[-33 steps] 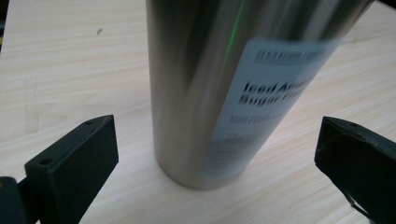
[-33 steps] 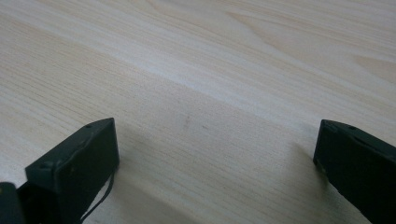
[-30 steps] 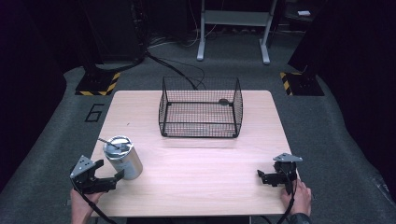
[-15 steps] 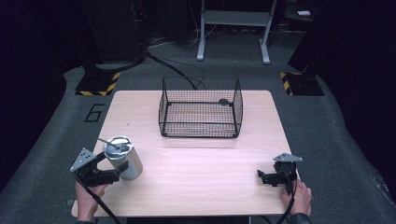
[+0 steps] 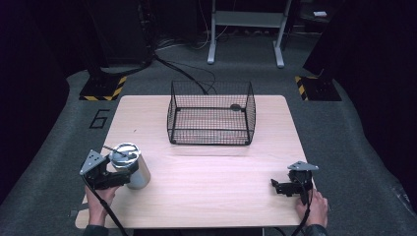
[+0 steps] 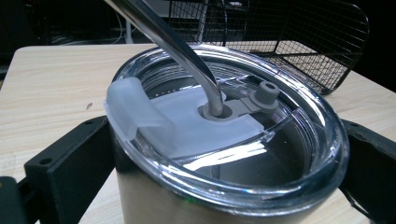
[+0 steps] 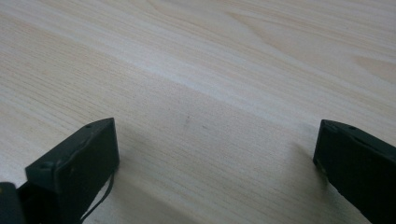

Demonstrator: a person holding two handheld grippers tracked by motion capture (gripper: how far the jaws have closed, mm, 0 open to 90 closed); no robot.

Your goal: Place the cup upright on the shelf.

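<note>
Change: your left gripper (image 5: 114, 178) is closing in on the steel tumbler (image 5: 130, 165) | fingers (image 6: 65, 161) wide, flanking it, not clamped | tumbler standing front-left on surface (image 5: 206, 187), near wire basket (image 5: 211, 114) | right gripper (image 5: 282, 188) resting wide, holding nothing | grasp pending.

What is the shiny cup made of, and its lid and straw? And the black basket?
The cup looks like brushed steel: grey with a dull sheen. Its lid seems clear plastic, since you see through it, with a frosted, perhaps rubbery, slider. The straw looks like polished metal, mirror-bright. The basket seems to be thin wire mesh coated black. The left gripper has a jaw on each side of the cup.
</note>
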